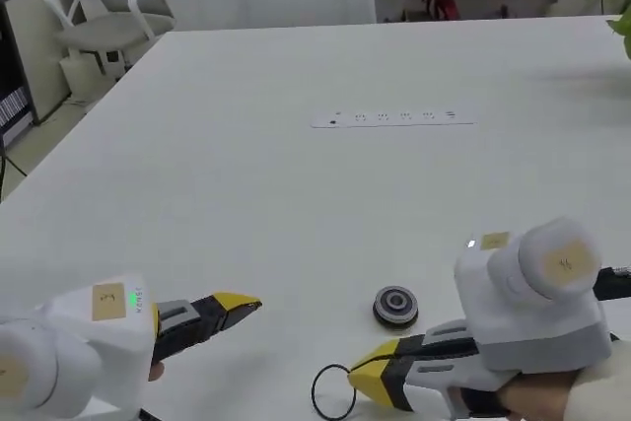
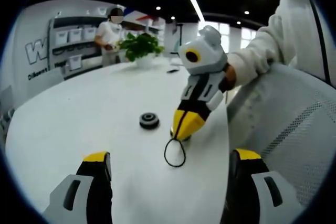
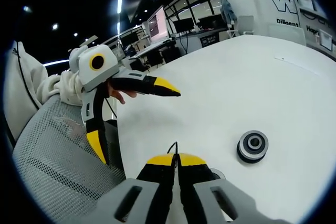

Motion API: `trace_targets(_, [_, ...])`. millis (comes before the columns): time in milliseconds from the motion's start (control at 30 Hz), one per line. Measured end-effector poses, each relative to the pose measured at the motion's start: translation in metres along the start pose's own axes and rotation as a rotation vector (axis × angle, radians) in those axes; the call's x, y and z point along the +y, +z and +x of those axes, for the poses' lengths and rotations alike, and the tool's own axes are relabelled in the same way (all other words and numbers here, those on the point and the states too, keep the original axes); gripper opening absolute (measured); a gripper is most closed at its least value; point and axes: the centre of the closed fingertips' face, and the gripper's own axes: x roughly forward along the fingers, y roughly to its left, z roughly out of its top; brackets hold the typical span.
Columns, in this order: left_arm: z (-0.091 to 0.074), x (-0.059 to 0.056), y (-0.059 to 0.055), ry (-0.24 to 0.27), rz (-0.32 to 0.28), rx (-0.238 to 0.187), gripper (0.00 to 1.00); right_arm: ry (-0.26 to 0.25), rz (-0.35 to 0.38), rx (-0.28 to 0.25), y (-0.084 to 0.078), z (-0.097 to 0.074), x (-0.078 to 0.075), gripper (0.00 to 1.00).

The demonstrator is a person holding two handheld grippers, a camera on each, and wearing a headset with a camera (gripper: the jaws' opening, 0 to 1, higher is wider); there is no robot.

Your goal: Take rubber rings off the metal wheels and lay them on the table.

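On the white table (image 1: 246, 184) lies a metal wheel (image 1: 395, 306) with a black rubber ring still around it; it also shows as the wheel (image 2: 149, 120) and the wheel (image 3: 253, 146). My right gripper (image 1: 360, 379) is shut on a thin black rubber ring (image 1: 333, 393), which hangs as a loop from its yellow tips down to the tabletop. The left gripper view shows that right gripper (image 2: 185, 128) and the ring (image 2: 175, 153). A small round part (image 3: 215, 174) lies beside the right gripper (image 3: 177, 160). My left gripper (image 1: 232, 311) hovers open and empty to the left, its fingers (image 2: 97, 157) far apart.
A white power strip (image 1: 394, 118) lies flat on the middle of the table. White chairs (image 1: 108, 27) stand at the far left corner. A mesh chair back (image 3: 58, 150) is close behind the near table edge. A potted plant (image 2: 139, 45) stands at the far end, near a person (image 2: 110, 32).
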Motion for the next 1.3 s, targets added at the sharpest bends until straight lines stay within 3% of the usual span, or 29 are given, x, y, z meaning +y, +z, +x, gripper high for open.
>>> trace_targets(467, [0.0,-0.001,0.0,-0.003,0.0,0.005,0.98,-0.018,-0.04,-0.006,0.002,-0.001,-0.005,0.09])
trace_targets(967, [0.001,-0.002,-0.002,-0.014,-0.005,0.014,0.97,-0.038,-0.015,-0.083,0.023,-0.018,-0.016,0.13])
trace_targets(1300, [0.001,-0.003,0.0,-0.016,-0.014,0.009,0.97,-0.068,0.007,-0.164,0.042,-0.035,-0.027,0.16])
